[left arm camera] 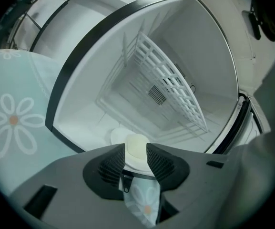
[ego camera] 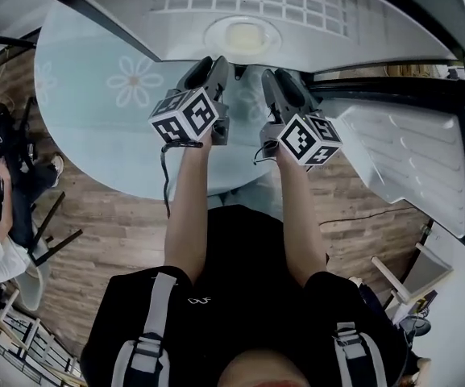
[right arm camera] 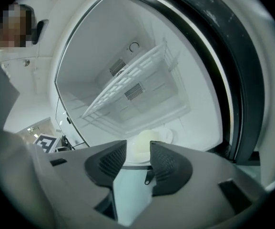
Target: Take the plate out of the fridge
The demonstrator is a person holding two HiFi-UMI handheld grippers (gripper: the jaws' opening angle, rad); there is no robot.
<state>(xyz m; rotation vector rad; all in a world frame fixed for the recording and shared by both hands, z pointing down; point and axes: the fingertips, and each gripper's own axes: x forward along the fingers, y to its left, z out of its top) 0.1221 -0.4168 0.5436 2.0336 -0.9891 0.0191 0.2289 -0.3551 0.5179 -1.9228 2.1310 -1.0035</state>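
The plate [ego camera: 214, 37] is sitting on the floor of the open fridge [ego camera: 361, 22], near the front edge, and is carrying a pale rounded item [left arm camera: 137, 146] that I cannot identify. Above it a white wire shelf [left arm camera: 168, 87] is hanging in the otherwise bare compartment, and the fridge's door [ego camera: 425, 160] is standing wide open to the right.

Just outside the opening, the left tool [ego camera: 209, 69] and the right tool [ego camera: 284, 83] are hovering side by side, both aiming at the plate. In each gripper view the ribbed jaws are standing apart, with the plate showing through the gap but lying beyond them, so neither tool is gripping or touching anything. The fridge is resting on a round table [ego camera: 95, 127] covered in a pale blue cloth with daisies.

As for progress, the door is already open and both tools are lined up, so the approach is looking nearly complete. The plate is not yet being touched. Reaching in, closing on its rim and drawing it out level, so the item is not sliding off, is all still to come.

No brand, label or lettering is showing legibly; only the black-and-white square patterns on the marker cubes [ego camera: 185, 117] are standing out.
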